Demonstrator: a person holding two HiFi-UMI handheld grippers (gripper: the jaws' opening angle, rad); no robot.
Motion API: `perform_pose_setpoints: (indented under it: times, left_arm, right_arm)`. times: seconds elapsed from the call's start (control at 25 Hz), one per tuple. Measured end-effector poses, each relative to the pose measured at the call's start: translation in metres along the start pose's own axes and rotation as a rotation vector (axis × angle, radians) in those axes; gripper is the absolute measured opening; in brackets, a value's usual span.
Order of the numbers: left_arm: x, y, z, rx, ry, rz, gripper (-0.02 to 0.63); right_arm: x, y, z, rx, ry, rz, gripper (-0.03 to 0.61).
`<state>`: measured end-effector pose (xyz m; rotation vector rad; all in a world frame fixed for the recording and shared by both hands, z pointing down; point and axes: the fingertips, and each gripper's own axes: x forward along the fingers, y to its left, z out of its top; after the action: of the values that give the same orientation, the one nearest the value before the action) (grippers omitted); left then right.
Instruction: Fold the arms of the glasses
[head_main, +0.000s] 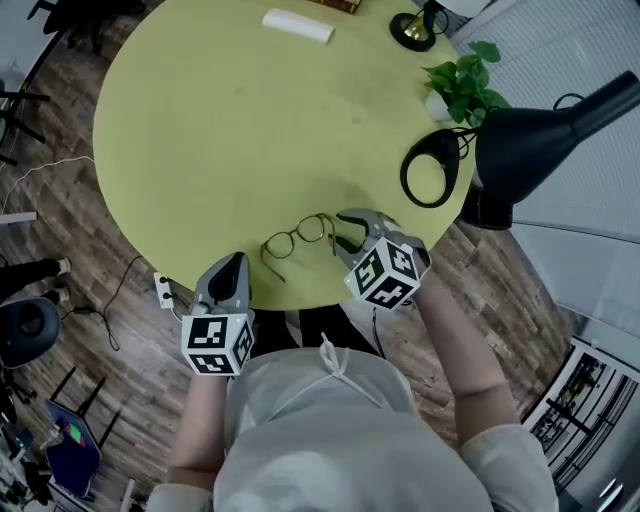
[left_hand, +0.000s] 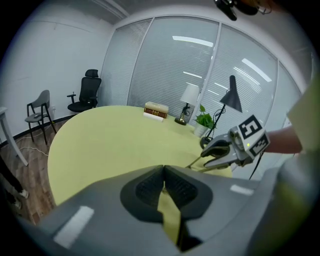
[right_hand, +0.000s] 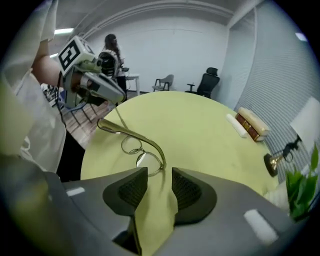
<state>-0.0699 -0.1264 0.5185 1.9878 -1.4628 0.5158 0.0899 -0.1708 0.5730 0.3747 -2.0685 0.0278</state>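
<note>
Glasses (head_main: 300, 238) lying close to the near edge of the round yellow-green table (head_main: 220, 120), with the frame running crosswise between the two grippers and both arms unfolded, pointing back toward the person. The right gripper (head_main: 345, 234) sits just beside the frame's right end, tilted down at the table. Its own view shows the jaws standing apart with nothing pinched, the glasses (right_hand: 136, 148) directly ahead, and the curved tip of the nearer arm reaching almost to the gap between the pads (whether it touches either pad cannot be told). The left gripper (head_main: 230, 265) hangs over the table's edge by the frame's left end, a little apart from the lenses. Its own view shows the jaws closed together on nothing, with only a strip of table visible beneath them. The right-hand arm lies roughly along the line the right gripper points, so this hand is the nearer one and probably the first to act, closing on that arm or pushing it sideways across the back of the lenses. The left gripper would likely need to steady the other end, since the light wire frame may slide on the smooth top.
</note>
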Motion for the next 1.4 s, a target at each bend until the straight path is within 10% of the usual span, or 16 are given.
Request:
perform_pose_setpoints:
  times: [0.28,0.44,0.96,1.4]
  left_arm:
    - [0.001,0.005,-0.008,-0.025,0.026,0.021,0.006]
    - [-0.001,0.007,-0.007,-0.033,0.027,0.024,0.006]
    - [0.009,-0.005,0.013,0.003,0.012,-0.049,0.006]
    - [0.027,-0.037,0.022,0.154,0.019,-0.132,0.006]
  right_arm:
    - [0.002,0.000,0.017,-0.233,-0.023,0.011,0.138]
    - [0.001,0.002,0.020,-0.279,0.001,0.004,0.025]
    - [-0.009,0.020,0.005,0.009,0.049,-0.031,0.018]
    - [-0.018,0.022,0.004,0.049,0.038,-0.063,0.018]
